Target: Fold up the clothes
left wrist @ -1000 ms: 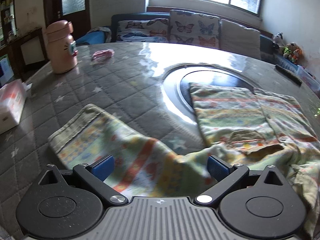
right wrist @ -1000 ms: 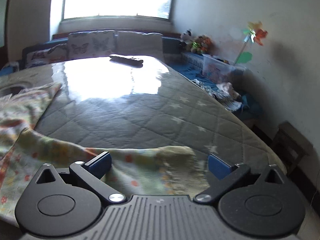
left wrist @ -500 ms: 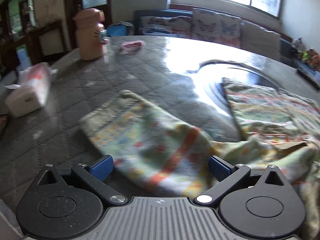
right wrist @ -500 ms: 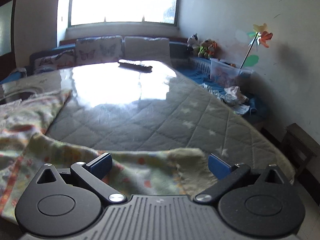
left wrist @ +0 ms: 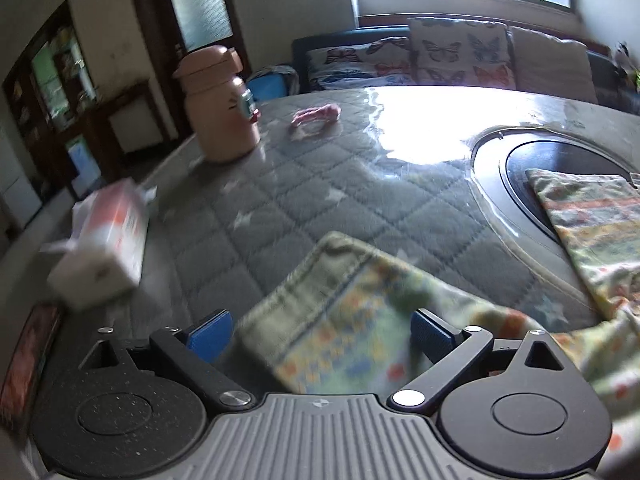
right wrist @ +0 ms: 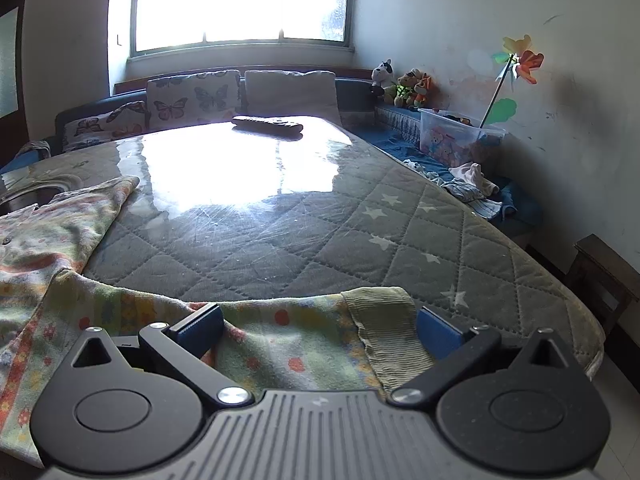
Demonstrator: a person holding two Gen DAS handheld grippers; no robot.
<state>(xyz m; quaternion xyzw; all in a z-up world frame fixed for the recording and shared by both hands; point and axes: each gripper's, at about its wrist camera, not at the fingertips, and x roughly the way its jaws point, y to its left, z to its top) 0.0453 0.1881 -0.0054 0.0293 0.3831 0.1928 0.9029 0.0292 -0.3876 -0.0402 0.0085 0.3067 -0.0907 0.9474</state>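
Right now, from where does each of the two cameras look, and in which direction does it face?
Left wrist: sits on the left gripper, faces across the table toward the pink bottle and sofa; its open blue fingers straddle a ribbed sleeve cuff.
Right wrist: sits on the right gripper, faces the window and remote; open fingers straddle the other cuff.
Shared: the patterned garment, table, butterfly cushions.
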